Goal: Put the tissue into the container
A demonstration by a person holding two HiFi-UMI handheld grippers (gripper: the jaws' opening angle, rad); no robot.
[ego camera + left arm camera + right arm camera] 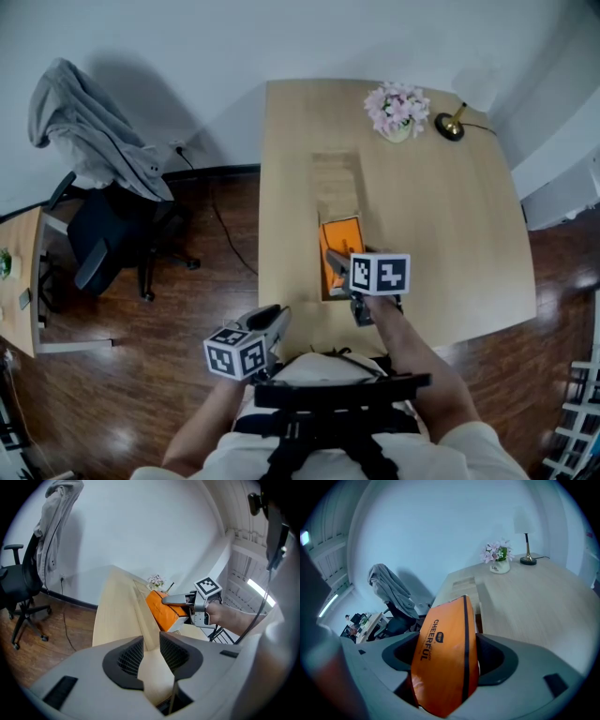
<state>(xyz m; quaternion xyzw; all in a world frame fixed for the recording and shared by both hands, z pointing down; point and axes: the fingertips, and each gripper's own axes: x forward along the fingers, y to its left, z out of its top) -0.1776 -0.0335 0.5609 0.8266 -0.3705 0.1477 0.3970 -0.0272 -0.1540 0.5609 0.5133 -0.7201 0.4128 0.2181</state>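
Observation:
An orange tissue pack (341,240) with black print stands on edge between the pads of my right gripper (337,264), which is shut on it. The pack is tilted over the near end of the long light-wood container (336,187) in the middle of the table. The right gripper view shows the pack (445,658) filling the jaws and the container (465,588) beyond it. From the left gripper view, the pack (161,610) hangs beside the container's wall (139,605). My left gripper (274,322) hovers at the table's front edge, jaws slightly apart and empty.
A pot of pink flowers (397,111) and a brass lamp base (451,125) stand at the table's far right. An office chair draped with a grey garment (89,136) is on the wooden floor to the left. A small desk (19,281) is at the far left.

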